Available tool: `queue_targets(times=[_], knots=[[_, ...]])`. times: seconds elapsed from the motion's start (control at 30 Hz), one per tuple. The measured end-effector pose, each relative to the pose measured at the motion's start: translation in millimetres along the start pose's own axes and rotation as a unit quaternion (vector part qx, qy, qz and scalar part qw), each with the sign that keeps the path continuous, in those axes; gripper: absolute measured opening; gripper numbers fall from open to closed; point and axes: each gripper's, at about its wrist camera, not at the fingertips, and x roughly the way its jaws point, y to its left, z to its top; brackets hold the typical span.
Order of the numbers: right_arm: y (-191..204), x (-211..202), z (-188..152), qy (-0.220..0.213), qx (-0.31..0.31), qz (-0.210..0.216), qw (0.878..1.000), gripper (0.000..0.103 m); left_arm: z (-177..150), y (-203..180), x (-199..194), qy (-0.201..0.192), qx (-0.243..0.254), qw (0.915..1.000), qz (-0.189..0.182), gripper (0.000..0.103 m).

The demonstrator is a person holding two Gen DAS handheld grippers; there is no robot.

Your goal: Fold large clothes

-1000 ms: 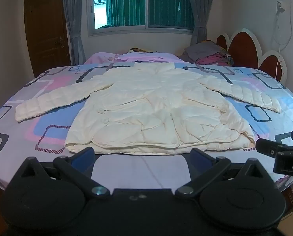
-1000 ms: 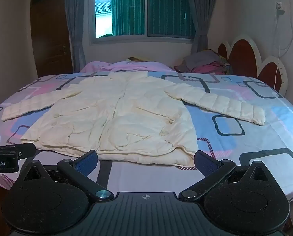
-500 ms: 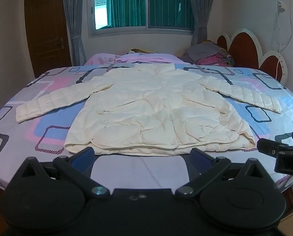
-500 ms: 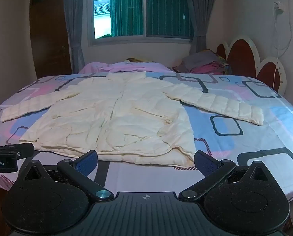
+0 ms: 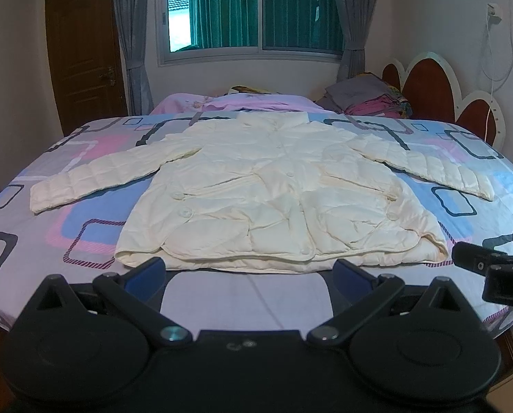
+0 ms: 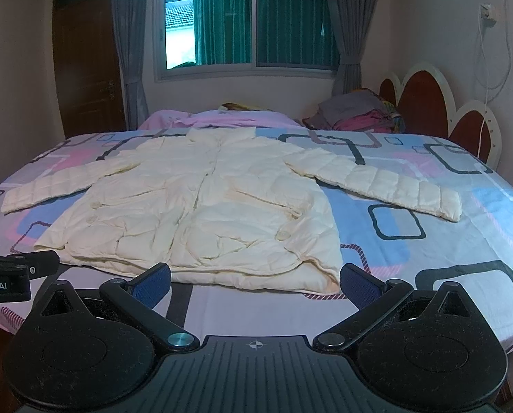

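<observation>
Cream puffer jacket (image 5: 277, 196) spread flat on the patterned bed sheet (image 5: 84, 237), both your grippers short of its near hem.

Your left gripper (image 5: 247, 270) and right gripper (image 6: 254, 280) hold their jaws wide apart, gripping nothing. Far right, a pile of folded clothes (image 6: 359, 112) sits by the scalloped headboard (image 6: 428, 103); a curtained window (image 5: 253, 10) and brown door (image 5: 84, 48) stand beyond the bed.

Cream jacket (image 5: 277, 199) flat on bed (image 5: 94, 227)
</observation>
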Motion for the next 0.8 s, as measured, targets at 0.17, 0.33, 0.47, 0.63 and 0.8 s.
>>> queue_targets(times=[0.17,0.33,0.47,0.63,0.8], knots=[[0.1,-0.2,-0.3,0.0,0.0,0.0,1.0,0.103,-0.4,0.8,0.4,0.0,-0.002,1.0,0.0,0.103],[0.3,-0.1,0.1,0.001,0.0,0.001,1.0,0.103,-1.0,0.7,1.2,0.003,-0.002,1.0,0.002,0.103],[1.0,-0.3,1.2,-0.001,-0.001,0.001,1.0,0.103,-1.4,0.1,1.8,0.001,-0.003,1.0,0.004,0.103],[2.8,1.3,1.2,-0.002,-0.003,0.002,1.0,0.103,-1.0,0.2,1.8,0.0,-0.005,1.0,0.006,0.103],[3.0,1.2,1.5,-0.002,-0.003,0.001,1.0,0.103,-0.8,0.8,1.5,0.0,-0.005,1.0,0.005,0.103]])
